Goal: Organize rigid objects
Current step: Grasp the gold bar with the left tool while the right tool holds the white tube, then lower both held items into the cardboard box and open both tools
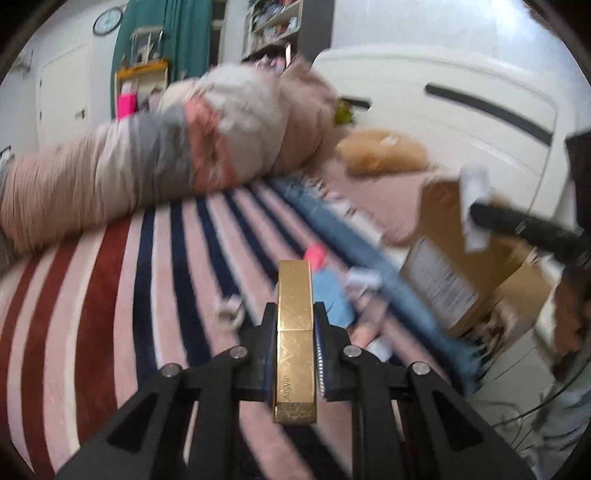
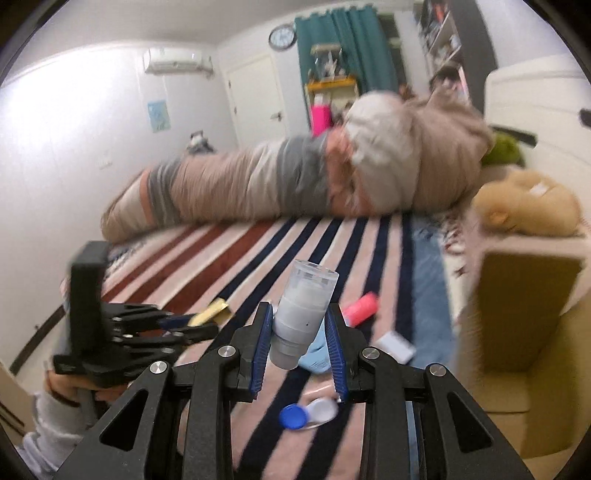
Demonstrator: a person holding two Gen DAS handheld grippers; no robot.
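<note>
In the left wrist view, the left gripper squeezes a long gold box tight between its two fingers. The box points forward, above a soft striped blanket with pink, red and dark blue lines. A rolled-up quilt lies across the far side. A brown cardboard box sits on the right, with the other gripper's black finger in front of it. A round wall clock and a green curtain show behind.

In the right wrist view, the right gripper pinches a small grey-white bottle with a clear cap, tilted, between its blue pads. Under it on the blanket lie a blue and white lens case, a pink tube and a small white box. The cardboard box stands just to the right. A white door and an air conditioner are on the far walls.
</note>
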